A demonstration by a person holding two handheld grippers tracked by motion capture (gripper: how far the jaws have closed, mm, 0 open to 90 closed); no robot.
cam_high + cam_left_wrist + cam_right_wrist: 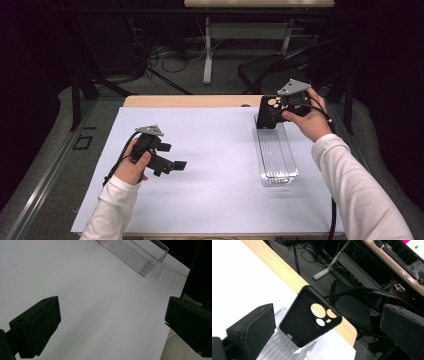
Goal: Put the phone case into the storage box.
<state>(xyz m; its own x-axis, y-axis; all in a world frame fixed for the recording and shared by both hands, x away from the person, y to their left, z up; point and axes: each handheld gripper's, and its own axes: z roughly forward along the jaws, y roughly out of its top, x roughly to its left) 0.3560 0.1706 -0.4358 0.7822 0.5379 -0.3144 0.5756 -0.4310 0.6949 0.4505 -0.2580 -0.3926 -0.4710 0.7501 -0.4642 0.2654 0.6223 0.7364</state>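
A black phone case (267,112) with round camera cut-outs stands tilted, its lower end at the far end of a clear plastic tray (280,177). My right gripper (282,107) hovers just behind it at the table's far right. In the right gripper view the case (304,320) sits between the wide-apart jaws of that gripper (325,315), touching neither, with the tray (279,345) below. At the left my left gripper (173,156) is held above the white sheet, open and empty (112,322), and the tray's (140,255) near end lies ahead of it.
A white sheet (210,165) covers most of the wooden table (190,101). A black chair (270,70) stands just beyond the far right edge. Desk legs (207,55) and cables lie on the floor behind.
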